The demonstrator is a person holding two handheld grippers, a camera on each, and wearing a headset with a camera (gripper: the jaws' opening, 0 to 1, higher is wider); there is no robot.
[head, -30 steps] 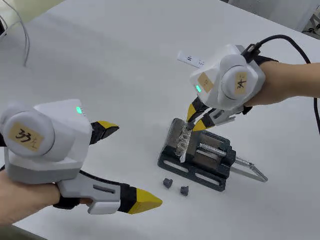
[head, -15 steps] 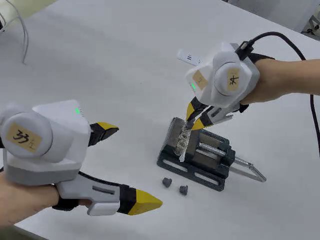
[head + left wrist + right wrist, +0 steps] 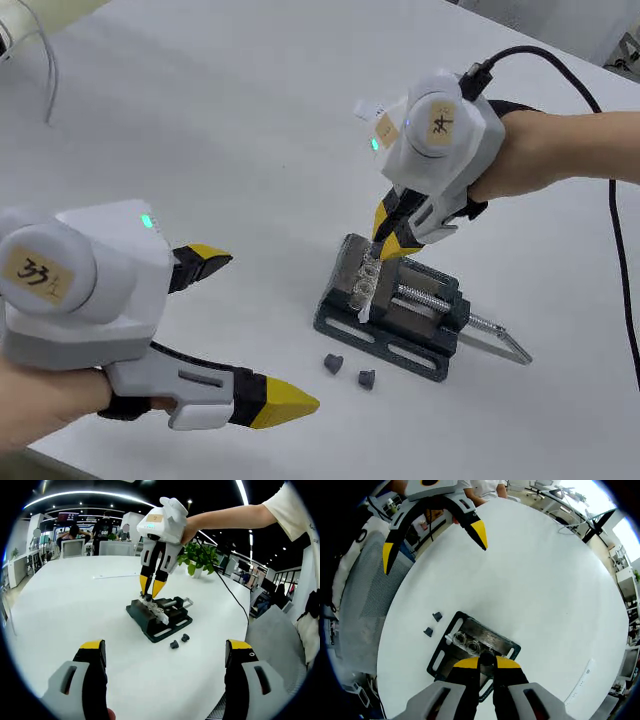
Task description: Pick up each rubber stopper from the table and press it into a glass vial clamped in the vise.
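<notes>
One stopper sits pinched between the nearly closed tips of the right hand-held gripper, which points down right over the row of vials clamped in the vise. We see two more stoppers lying loose on the desk, close together and just beside the vise's base. The left hand-held gripper hangs over the desk well apart from the vise, its jaws spread wide and holding nothing. We see a cable trailing from the right one.
</notes>
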